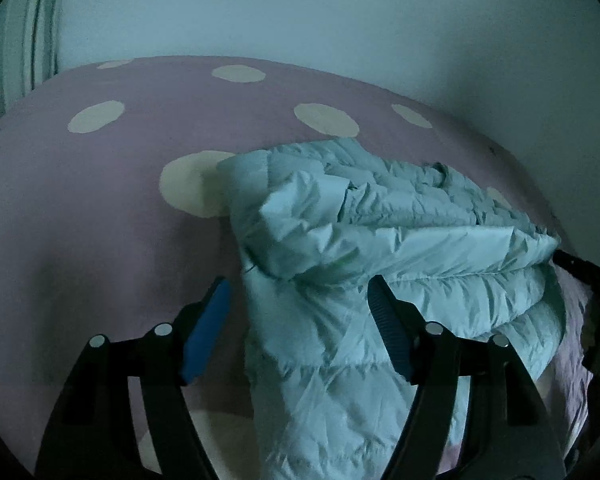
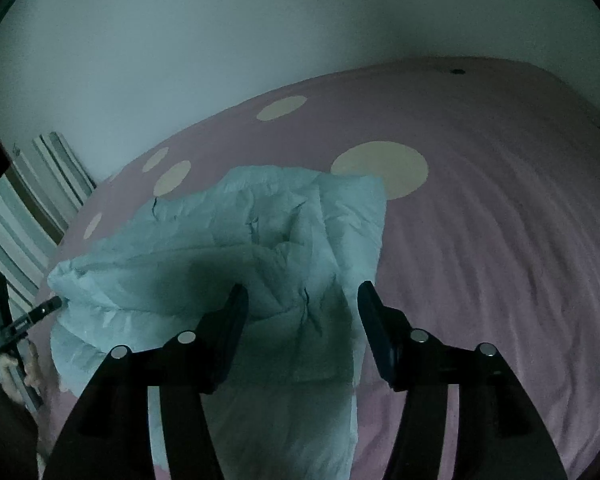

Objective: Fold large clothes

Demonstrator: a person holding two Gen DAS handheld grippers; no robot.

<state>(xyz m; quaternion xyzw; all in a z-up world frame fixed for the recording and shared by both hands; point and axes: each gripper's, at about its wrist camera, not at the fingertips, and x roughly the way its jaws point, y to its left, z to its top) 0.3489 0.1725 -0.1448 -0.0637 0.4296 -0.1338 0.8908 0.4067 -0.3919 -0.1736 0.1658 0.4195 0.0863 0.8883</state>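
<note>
Quilted pale-blue jacket (image 1: 380,240) lies on the bed (image 1: 100,208), centre to right in the left wrist view and centre-left in the right wrist view. It is bunched into a thick stack with one flap doubled over the top and a panel trailing toward the lower edge, so my guess is a fold has just been laid, not yet flattened.

Left gripper (image 1: 300,332): jaws spread wide, blue pads clear of the fabric, jacket edge between them but not pinched. Nothing held. Tilted down at the bed, over the near left side of the stack.

Right gripper (image 2: 300,320): jaws also apart, dark pads either side of a puffy fold, no visible squeeze. Reads as released. Same downward tilt, over the near part of the stack.

The two sit at opposite near ends, which fits a two-point carry and drop of one edge.

Bed cover is pink with cream dots; wall (image 1: 340,20) behind. A hand (image 2: 28,372) on the left gripper's body shows at the lower left of the right view.
</note>
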